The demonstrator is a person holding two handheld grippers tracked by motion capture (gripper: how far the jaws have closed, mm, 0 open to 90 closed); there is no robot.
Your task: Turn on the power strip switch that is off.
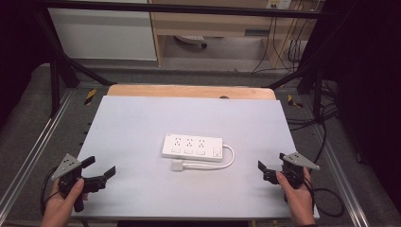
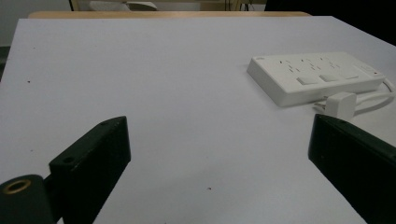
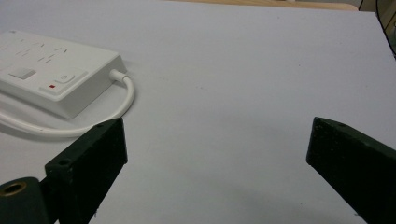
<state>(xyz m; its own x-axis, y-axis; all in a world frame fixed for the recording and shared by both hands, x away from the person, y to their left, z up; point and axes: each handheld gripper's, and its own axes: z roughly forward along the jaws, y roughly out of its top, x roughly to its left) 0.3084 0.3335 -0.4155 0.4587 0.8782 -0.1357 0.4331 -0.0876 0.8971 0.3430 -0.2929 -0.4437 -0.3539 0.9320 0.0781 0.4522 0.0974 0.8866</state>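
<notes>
A white power strip (image 1: 192, 147) lies flat in the middle of the white table top (image 1: 142, 118). Its white cable (image 1: 231, 156) loops around the right end and ends in a small plug (image 1: 178, 166) just in front of the strip. My left gripper (image 1: 100, 166) is held near the front left corner, open and holding nothing. In the left gripper view the strip (image 2: 317, 77) and plug (image 2: 340, 103) lie ahead to the right of my open gripper (image 2: 219, 140). My right gripper (image 1: 271, 161) is at the front right, open, with the strip (image 3: 51, 74) ahead to its left.
A wooden strip (image 1: 189, 91) runs along the table's far edge. Metal rails (image 1: 33, 142) and black frame legs (image 1: 54, 80) flank the table. Loose cables (image 1: 326, 118) lie on the floor to the right. Bare white surface surrounds the strip.
</notes>
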